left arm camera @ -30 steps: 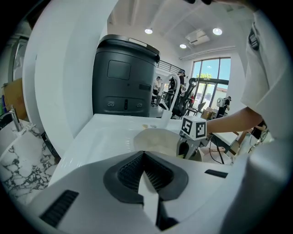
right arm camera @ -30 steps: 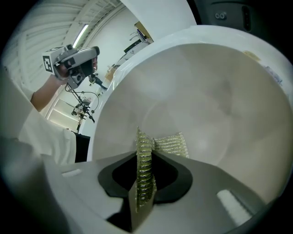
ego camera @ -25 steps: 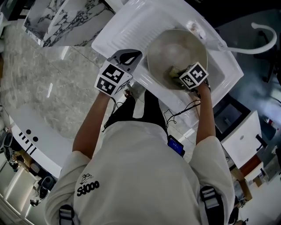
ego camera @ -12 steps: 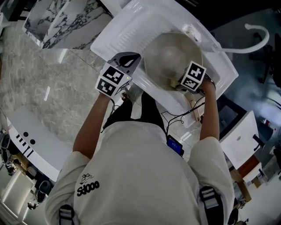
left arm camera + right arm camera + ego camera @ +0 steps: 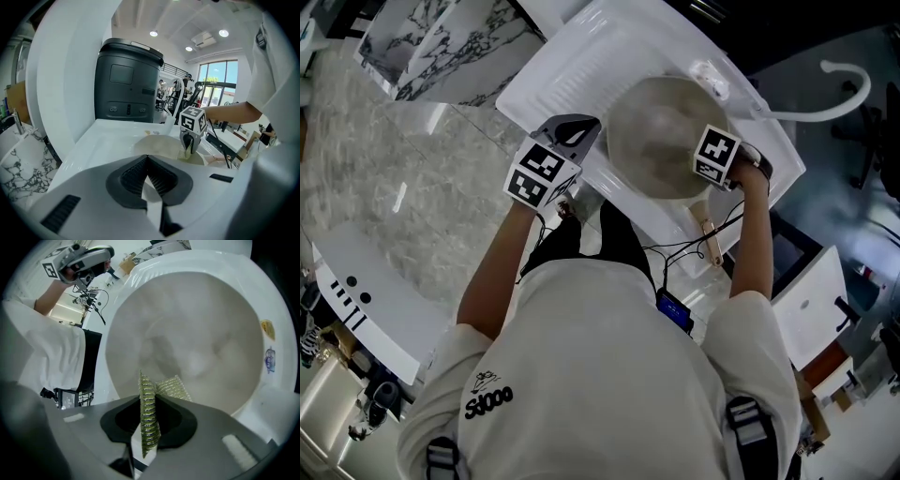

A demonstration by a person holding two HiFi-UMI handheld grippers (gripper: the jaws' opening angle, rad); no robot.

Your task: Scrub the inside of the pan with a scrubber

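Right gripper view showed the right gripper (image 5: 148,401) clamped on the green-gold scrubber (image 5: 149,427), whose mesh edge lay at the near wall of the pale pan (image 5: 201,324). The pan sat in the white sink (image 5: 581,66). The left gripper (image 5: 147,176) hung beside the pan, jaws together on nothing. Scrubbing seemed under way; the next stroke probably called for pressing the scrubber across the bottom.

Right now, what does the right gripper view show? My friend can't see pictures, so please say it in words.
The right hand-held gripper pinches a yellow-green mesh scrubber at the near side of a pale, round pan. The pan sits in a white sink, and the left hand-held gripper shows at top left.
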